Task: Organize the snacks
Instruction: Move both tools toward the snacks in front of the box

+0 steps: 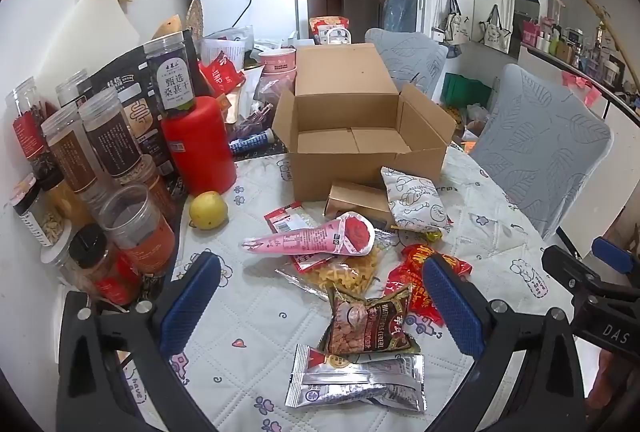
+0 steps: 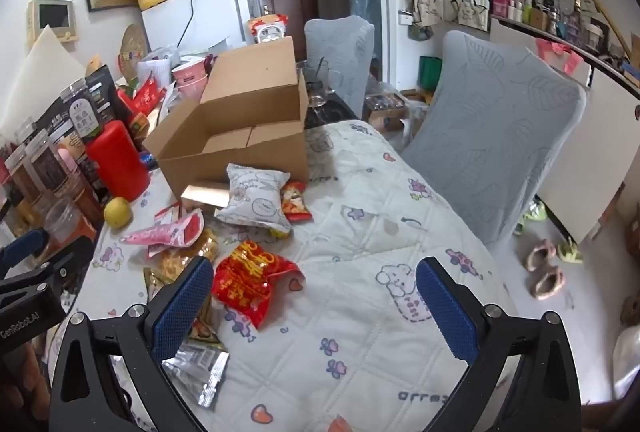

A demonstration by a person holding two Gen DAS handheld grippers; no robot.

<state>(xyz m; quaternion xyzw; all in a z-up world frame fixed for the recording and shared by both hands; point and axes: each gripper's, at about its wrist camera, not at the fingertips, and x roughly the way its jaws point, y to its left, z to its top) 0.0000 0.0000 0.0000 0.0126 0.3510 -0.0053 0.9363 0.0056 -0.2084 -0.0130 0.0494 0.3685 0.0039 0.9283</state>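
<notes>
- Both grippers, left gripper (image 1: 320, 306) and right gripper (image 2: 314, 306), had fingers spread wide, holding nothing.
- Snack packets (image 1: 362, 324) lay scattered in front of the open cardboard box (image 1: 360, 135).
- Right of the box, the quilted tablecloth (image 2: 384, 232) was free to its edge.

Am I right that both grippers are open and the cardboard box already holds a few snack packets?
Not quite. The left gripper and right gripper are open, but the cardboard box holds nothing: the left wrist view shows its bare bottom. The packets lie on the tablecloth.
</notes>
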